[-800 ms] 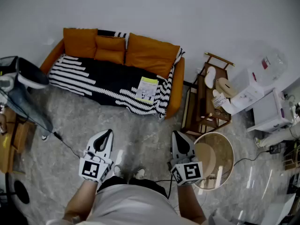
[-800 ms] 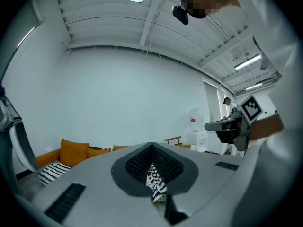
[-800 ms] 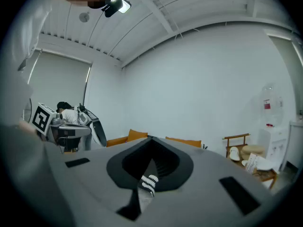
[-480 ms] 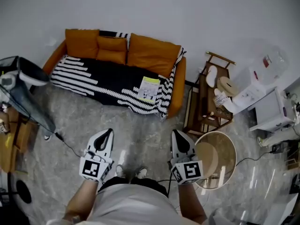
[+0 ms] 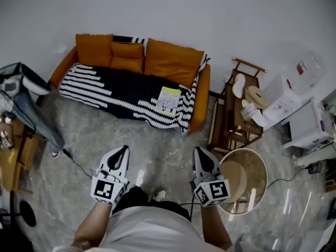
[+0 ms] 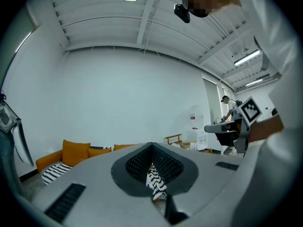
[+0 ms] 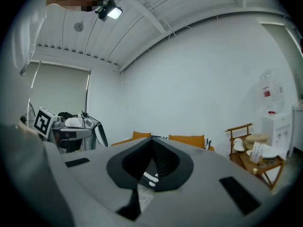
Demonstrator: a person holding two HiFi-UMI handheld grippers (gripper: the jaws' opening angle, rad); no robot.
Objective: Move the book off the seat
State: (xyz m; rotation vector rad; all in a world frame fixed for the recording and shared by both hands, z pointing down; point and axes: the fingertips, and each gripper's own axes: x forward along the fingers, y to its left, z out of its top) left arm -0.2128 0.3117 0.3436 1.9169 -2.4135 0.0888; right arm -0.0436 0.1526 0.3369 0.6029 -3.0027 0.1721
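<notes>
A yellow-and-white book (image 5: 168,100) lies on the right part of the orange sofa (image 5: 173,62), on a black-and-white striped blanket (image 5: 115,91). Both grippers hang level over the marble floor, well short of the sofa. My left gripper (image 5: 123,149) is shut with nothing in it, and so is my right gripper (image 5: 199,151). In the left gripper view the closed jaws (image 6: 151,146) point toward the sofa (image 6: 75,152). The right gripper view shows the closed jaws (image 7: 152,140) aimed at the sofa's cushions (image 7: 187,140). The book is hidden in both gripper views.
A wooden rack (image 5: 236,117) holding small items stands right of the sofa, and a round glass table (image 5: 242,180) is beside my right gripper. White appliances (image 5: 296,119) fill the far right. A grey stand (image 5: 26,104) and a floor cable (image 5: 73,159) are at the left.
In the head view the sofa and book have drifted slightly right and down. Both grippers keep the same shut pose, a touch lower in the picture.
</notes>
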